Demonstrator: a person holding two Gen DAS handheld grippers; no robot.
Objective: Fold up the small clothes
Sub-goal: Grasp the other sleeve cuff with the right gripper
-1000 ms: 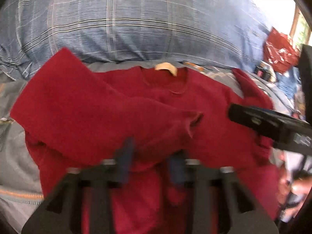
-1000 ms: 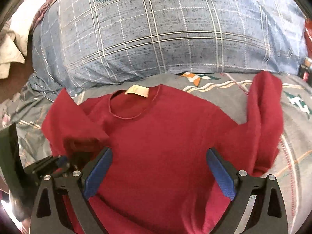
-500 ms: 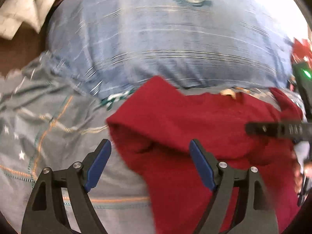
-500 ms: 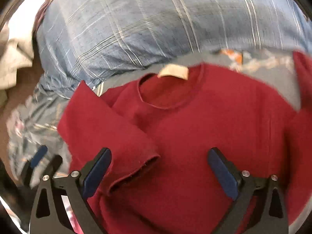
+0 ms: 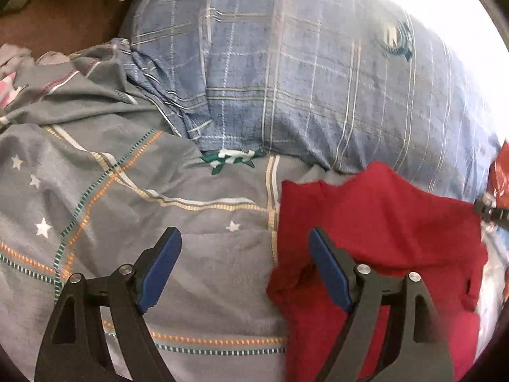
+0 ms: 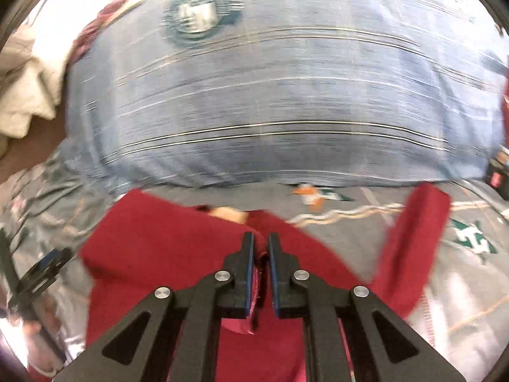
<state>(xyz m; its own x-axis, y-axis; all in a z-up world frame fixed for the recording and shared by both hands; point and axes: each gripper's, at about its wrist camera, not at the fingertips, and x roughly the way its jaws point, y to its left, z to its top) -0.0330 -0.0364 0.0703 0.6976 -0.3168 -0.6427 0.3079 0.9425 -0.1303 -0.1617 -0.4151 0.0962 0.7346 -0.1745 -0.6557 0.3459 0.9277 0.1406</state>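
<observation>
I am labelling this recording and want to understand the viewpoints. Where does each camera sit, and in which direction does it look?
Left wrist: on the left gripper, looking forward and down at the grey bedcover; its own open jaws show, empty.
Right wrist: on the right gripper, looking forward and down; its jaws are shut on a fold of the red sweater.
Shared: the red sweater and the blue checked pillow; each view catches the other gripper at its edge.
</observation>
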